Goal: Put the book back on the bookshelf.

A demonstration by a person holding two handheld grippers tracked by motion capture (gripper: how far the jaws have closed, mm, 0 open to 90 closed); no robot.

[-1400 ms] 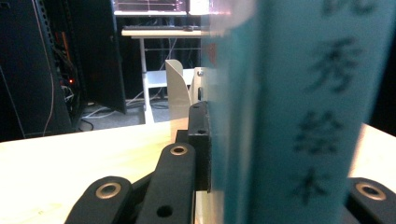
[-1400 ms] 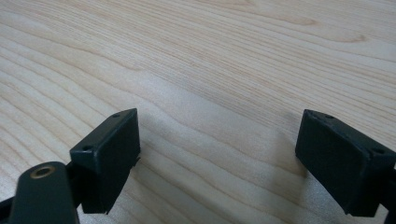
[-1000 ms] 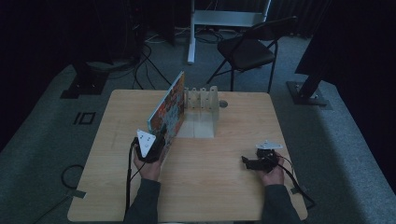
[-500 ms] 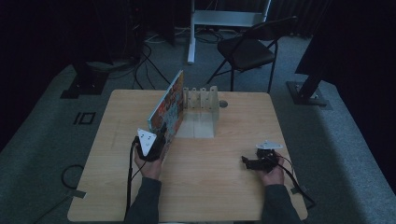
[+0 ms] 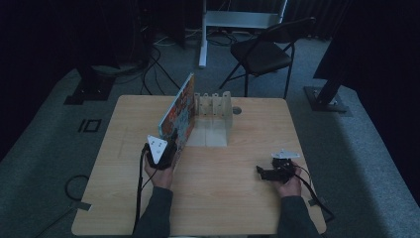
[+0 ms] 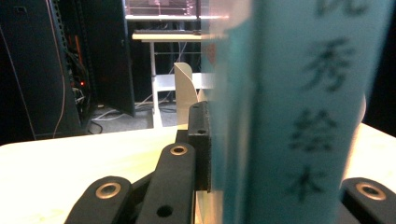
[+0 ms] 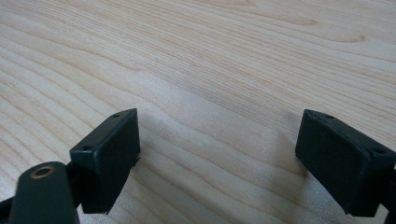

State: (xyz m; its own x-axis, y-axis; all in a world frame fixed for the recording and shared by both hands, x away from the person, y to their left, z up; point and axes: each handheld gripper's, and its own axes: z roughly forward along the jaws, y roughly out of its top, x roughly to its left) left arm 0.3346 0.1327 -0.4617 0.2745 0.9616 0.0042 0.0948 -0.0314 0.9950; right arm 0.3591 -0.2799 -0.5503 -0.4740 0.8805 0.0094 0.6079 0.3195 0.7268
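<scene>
Left gripper (image 5: pixel 171 144): in my left hand (image 5: pixel 159 171), left of centre in the high view; its fingers (image 6: pixel 198 144) pinch the near edge of a picture book.
Picture book (image 5: pixel 179 115): stands on edge on the tabletop, tilted, running from my left gripper up toward the upper middle of the high view; its cover is bright with reds and oranges. In the left gripper view its pale teal spine (image 6: pixel 299 112) rises right in front of the camera – blurred dark characters run down it.
Book rack (image 5: pixel 214 116): a pale divider rack with several upright partitions, just right of the book at the upper middle of the high view; whether the book touches it I cannot tell.
Right gripper (image 5: pixel 265 173): in my right hand (image 5: pixel 288 182) at the lower right of the high view, well apart from the book – lying low over the wood, pointing toward the frame's left.
Right fingers (image 7: pixel 109 156): spread wide, bare wood grain between them, holding nothing.
Tabletop (image 5: pixel 247 208): light wood.
Behind the tabletop: a dark folding chair (image 5: pixel 265 52) at the upper right of centre in the high view, on grey floor.
</scene>
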